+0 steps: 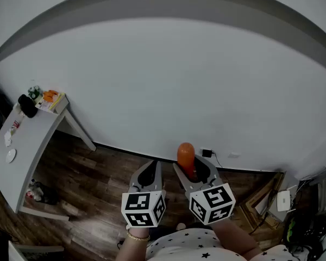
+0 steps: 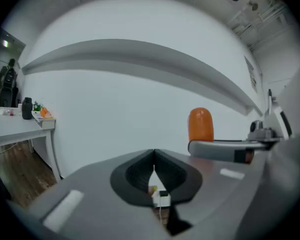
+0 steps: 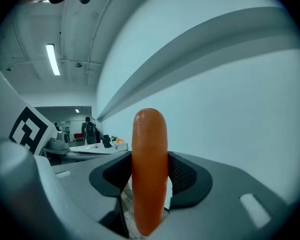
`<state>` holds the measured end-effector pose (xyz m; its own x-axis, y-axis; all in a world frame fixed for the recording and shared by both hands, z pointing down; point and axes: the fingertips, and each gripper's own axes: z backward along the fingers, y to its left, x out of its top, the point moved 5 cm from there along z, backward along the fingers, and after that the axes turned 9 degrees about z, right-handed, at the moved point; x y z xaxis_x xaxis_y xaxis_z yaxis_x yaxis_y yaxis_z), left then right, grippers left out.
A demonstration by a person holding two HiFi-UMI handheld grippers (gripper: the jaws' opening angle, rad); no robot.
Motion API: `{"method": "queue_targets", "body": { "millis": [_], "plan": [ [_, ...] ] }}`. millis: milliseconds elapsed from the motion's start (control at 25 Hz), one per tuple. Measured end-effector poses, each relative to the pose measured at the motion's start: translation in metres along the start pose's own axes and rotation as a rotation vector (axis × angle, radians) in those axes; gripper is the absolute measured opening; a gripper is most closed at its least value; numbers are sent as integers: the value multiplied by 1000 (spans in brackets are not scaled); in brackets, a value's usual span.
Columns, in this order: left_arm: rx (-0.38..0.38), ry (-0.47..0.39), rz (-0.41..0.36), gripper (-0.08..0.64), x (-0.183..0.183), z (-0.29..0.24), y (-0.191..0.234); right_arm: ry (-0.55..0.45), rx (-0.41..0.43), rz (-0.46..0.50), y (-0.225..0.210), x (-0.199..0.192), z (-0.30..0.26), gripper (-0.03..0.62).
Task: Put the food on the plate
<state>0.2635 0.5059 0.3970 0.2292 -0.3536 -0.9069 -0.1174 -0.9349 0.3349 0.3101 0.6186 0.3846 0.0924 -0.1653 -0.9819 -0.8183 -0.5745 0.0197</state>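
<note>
Right tool (image 3: pixel 150 160) is clamped mid-length on the sausage (image 1: pixel 185 155), held upright, well apart from the table (image 1: pixel 30 136). Left tool (image 2: pixel 154 157): jaws together, empty. The sausage is probably light, soft and slippery; grip mid-body, gently.

A sausage (image 1: pixel 185 155) stands upright between the jaws of the right gripper (image 1: pixel 194 172); the left gripper (image 1: pixel 149 172) sits just left, a table (image 1: pixel 27 140) farther left.

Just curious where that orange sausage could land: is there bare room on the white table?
The white table is bare along its right side, between the black object and the small round white dish. Its far end is crowded with green and orange items.
</note>
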Motion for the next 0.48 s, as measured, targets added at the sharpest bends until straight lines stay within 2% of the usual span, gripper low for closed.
{"method": "queue_targets", "body": {
  "millis": [200, 480],
  "plan": [
    [53, -24, 14, 8, 16, 10, 40, -2, 49, 3, 28, 8, -30, 218],
    [182, -69, 41, 8, 41, 38, 109, -6, 187, 10, 84, 22, -86, 218]
  ]
}}
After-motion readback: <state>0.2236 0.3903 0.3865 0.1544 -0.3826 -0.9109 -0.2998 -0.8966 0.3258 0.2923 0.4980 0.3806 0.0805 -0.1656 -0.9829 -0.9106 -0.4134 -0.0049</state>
